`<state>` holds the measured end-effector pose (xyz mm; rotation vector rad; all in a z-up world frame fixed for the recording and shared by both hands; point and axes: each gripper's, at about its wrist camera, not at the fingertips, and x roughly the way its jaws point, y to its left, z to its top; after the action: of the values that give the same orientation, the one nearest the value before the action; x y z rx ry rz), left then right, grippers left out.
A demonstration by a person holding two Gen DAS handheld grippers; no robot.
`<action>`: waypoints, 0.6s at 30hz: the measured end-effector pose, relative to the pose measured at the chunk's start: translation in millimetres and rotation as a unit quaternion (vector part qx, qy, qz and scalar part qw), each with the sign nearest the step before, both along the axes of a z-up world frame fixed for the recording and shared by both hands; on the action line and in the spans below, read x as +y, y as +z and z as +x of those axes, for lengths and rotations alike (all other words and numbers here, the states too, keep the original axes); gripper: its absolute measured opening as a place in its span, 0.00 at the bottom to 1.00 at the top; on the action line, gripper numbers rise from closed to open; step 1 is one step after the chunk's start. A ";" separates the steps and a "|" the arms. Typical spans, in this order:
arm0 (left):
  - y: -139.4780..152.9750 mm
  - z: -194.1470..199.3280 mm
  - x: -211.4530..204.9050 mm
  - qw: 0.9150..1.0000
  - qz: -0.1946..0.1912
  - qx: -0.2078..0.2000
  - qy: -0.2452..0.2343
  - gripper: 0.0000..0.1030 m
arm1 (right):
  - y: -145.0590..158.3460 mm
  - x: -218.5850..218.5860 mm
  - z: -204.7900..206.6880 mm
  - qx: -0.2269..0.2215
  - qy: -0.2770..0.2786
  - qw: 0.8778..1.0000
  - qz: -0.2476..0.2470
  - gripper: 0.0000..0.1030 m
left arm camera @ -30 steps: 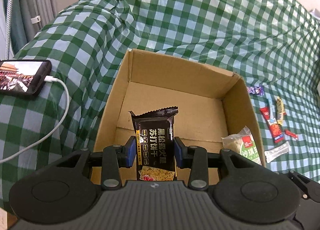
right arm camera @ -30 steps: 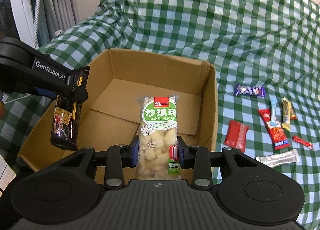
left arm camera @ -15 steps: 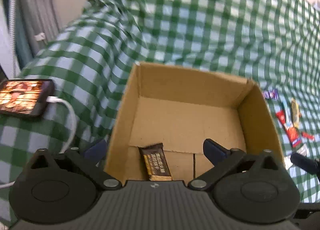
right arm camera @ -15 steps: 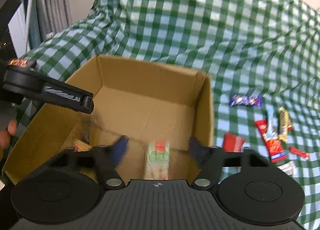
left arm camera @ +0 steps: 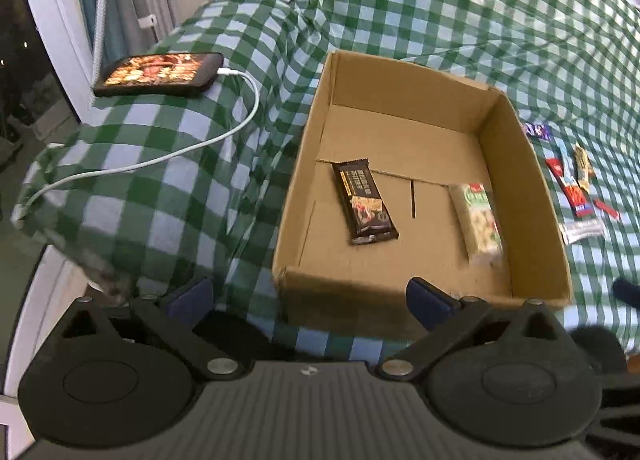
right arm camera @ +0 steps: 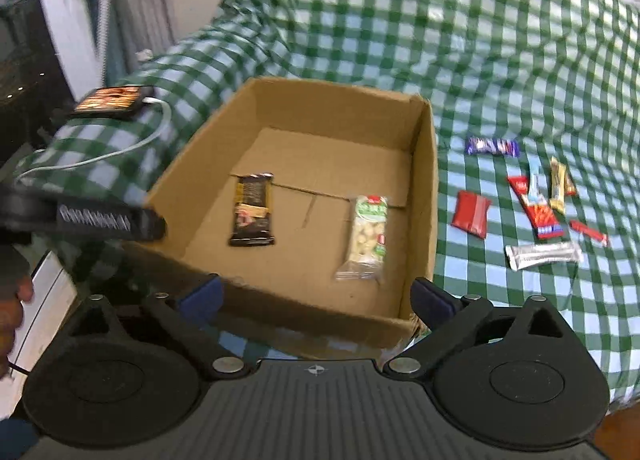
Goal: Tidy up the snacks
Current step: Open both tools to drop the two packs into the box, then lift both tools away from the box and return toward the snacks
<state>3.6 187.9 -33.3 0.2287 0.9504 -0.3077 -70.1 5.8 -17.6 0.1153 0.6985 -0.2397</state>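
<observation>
Lying flat in cardboard box (right arm camera: 424, 164): black cracker packet (right arm camera: 253, 209), green-labelled packet (right arm camera: 365, 237). Left claw (left arm camera: 310, 294) spread wide, empty. Right claw (right arm camera: 316, 296) opening, nothing between.

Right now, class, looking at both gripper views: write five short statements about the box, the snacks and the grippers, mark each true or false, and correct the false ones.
1. Two snacks lie in the cardboard box. True: the black packet and the green-labelled packet.
2. The left gripper holds the black packet. False: nothing is between its jaws.
3. The right gripper is opening, with nothing in it. True.
4. The red pouch is inside the box. False: it lies on the checked cloth.
5. The phone is unplugged. False: a white cable is attached.
</observation>
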 end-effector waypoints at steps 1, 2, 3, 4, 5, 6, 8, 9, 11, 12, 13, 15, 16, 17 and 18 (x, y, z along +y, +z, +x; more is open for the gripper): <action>5.5 -8.4 3.6 1.000 -0.002 -0.008 0.001 1.00 | 3.5 4.9 -7.8 -0.008 0.003 1.000 -0.010 0.98; 10.2 -14.3 5.9 1.000 -0.006 -0.015 0.002 1.00 | 7.2 9.1 -15.2 -0.016 0.002 1.000 -0.020 0.98; 15.8 -20.6 10.3 1.000 -0.013 -0.022 0.002 1.00 | 10.6 12.1 -23.9 -0.025 0.001 0.999 -0.027 0.98; 20.6 -25.6 12.0 0.999 -0.018 -0.027 0.002 1.00 | 14.1 14.1 -31.2 -0.034 0.000 0.999 -0.031 0.99; 24.7 -31.5 13.2 0.999 -0.024 -0.032 0.002 1.00 | 17.2 15.1 -38.6 -0.042 -0.001 0.999 -0.033 0.99; 28.6 -35.8 14.1 0.999 -0.028 -0.037 0.002 1.00 | 19.3 16.6 -45.4 -0.048 -0.002 0.998 -0.035 0.99; 35.3 -48.4 15.8 0.998 -0.035 -0.044 -0.001 1.00 | 23.6 17.6 -58.8 -0.060 -0.004 0.997 -0.039 0.99; 38.0 -55.1 16.7 0.998 -0.037 -0.048 -0.003 1.00 | 25.1 19.1 -64.8 -0.065 -0.005 0.997 -0.040 0.99; 43.1 -68.9 18.4 0.998 -0.039 -0.056 -0.008 1.00 | 29.0 21.5 -76.7 -0.077 -0.010 0.996 -0.041 0.99; 45.5 -74.9 19.1 0.997 -0.040 -0.059 -0.011 1.00 | 30.7 21.4 -82.3 -0.082 -0.011 0.996 -0.040 0.99; 48.0 -80.4 19.5 0.997 -0.040 -0.063 -0.013 1.00 | 32.1 21.8 -88.0 -0.088 -0.013 0.995 -0.039 0.99; 52.7 -88.9 21.9 0.997 -0.043 -0.067 -0.015 1.00 | 34.1 24.0 -98.5 -0.097 -0.014 0.994 -0.040 0.99; 54.1 -92.9 23.2 0.997 -0.045 -0.067 -0.015 1.00 | 34.6 25.5 -103.2 -0.101 -0.013 0.994 -0.042 0.99; 55.4 -95.6 24.2 0.996 -0.047 -0.068 -0.014 1.00 | 35.1 27.1 -108.0 -0.104 -0.012 0.994 -0.043 0.99; 57.4 -98.2 25.3 0.996 -0.049 -0.069 -0.014 1.00 | 35.5 28.2 -112.2 -0.107 -0.010 0.993 -0.044 0.99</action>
<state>-94.6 213.2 24.1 0.1706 0.7937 -0.3582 -182.3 34.0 17.9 0.0618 0.4727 -0.2726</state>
